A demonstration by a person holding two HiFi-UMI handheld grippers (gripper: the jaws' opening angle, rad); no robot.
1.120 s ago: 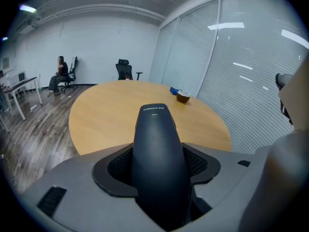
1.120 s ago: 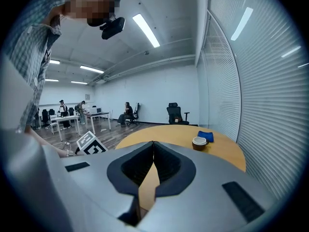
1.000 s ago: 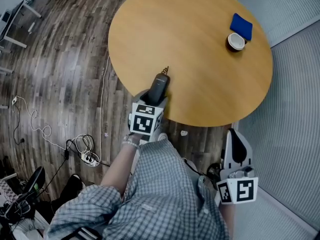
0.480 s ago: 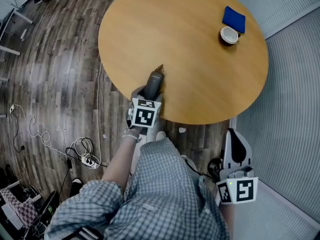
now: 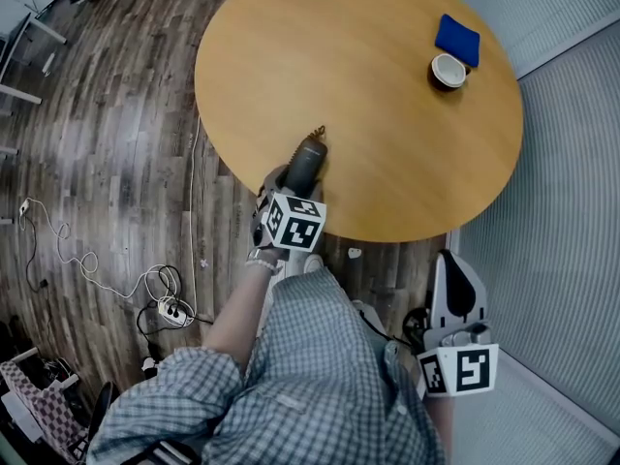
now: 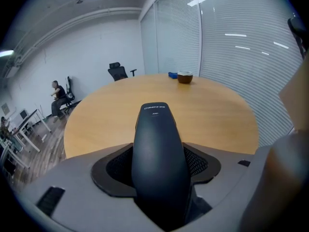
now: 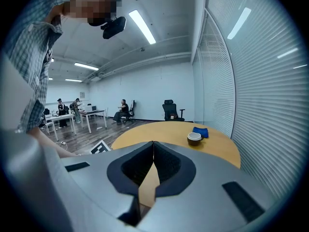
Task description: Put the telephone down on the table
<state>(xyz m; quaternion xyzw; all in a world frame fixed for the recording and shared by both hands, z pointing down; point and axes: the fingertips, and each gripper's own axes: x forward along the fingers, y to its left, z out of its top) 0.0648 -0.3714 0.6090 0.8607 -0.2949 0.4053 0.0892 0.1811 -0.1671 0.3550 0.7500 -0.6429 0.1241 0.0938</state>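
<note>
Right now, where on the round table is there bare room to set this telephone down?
Nearly the whole table is bare: the wide wood between the near edge, where the left gripper holds the telephone, and the cup and blue cloth at the far right edge. The left half is free too. Only that far right corner is occupied.

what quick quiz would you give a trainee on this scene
1. True or false: the right tool has its jaws together on nothing.
2. Which grips the telephone? A. left tool B. right tool C. neither
3. Fill in: on the table, the cup stands beside a ____ cloth.
Key: 1 true; 2 A; 3 blue.
</note>
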